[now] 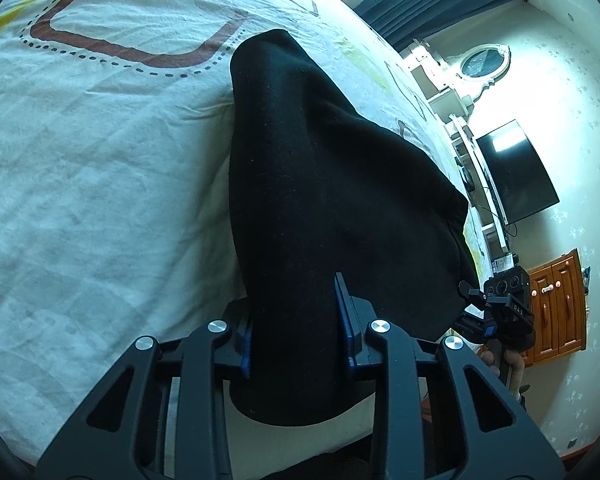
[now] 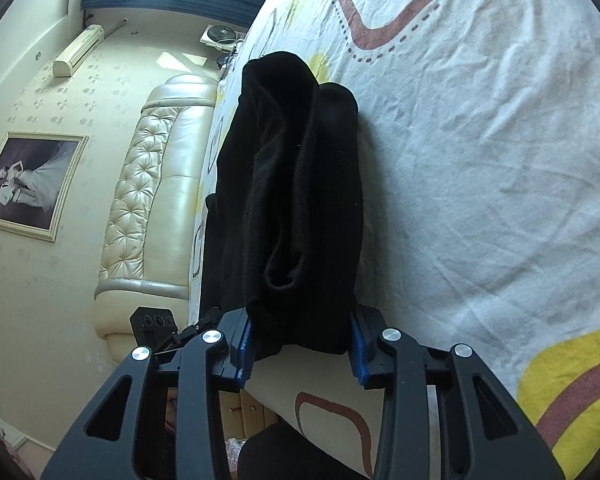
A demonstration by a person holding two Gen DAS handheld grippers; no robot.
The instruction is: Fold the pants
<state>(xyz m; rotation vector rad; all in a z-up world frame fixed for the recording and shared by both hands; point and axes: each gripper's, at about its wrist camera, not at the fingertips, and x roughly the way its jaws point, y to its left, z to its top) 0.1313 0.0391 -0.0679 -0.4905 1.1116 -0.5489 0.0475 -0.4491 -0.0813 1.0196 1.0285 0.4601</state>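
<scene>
While both sets of tongs are clamped on the black pants (image 1: pixel 320 184), we treat this as the start of a carry-over fold. Our left gripper (image 1: pixel 298 324) has its blue pads pressed against a thick bunch of the fabric at the near edge of the bed (image 1: pixel 100 168), and our right gripper (image 2: pixel 300 344) pinches the other end of the same near edge, where several rolled layers sit between its pads. The pants lie as a long dark strip running from the near edge away across the patterned sheet, and part of the cloth hangs over that edge.

To do this step well, we judge that both hands should lift together and level, so the held edge stays taut and straight. Then we would carry it toward the far end of the strip and lay it down with the edges matched. The bunched layers in the right grip could slip unevenly, so a firm, steady hold matters.

As for writing, the right gripper, seen from the left wrist view, carries a small white marking on its body, too small for us to read. No brand shows elsewhere.
</scene>
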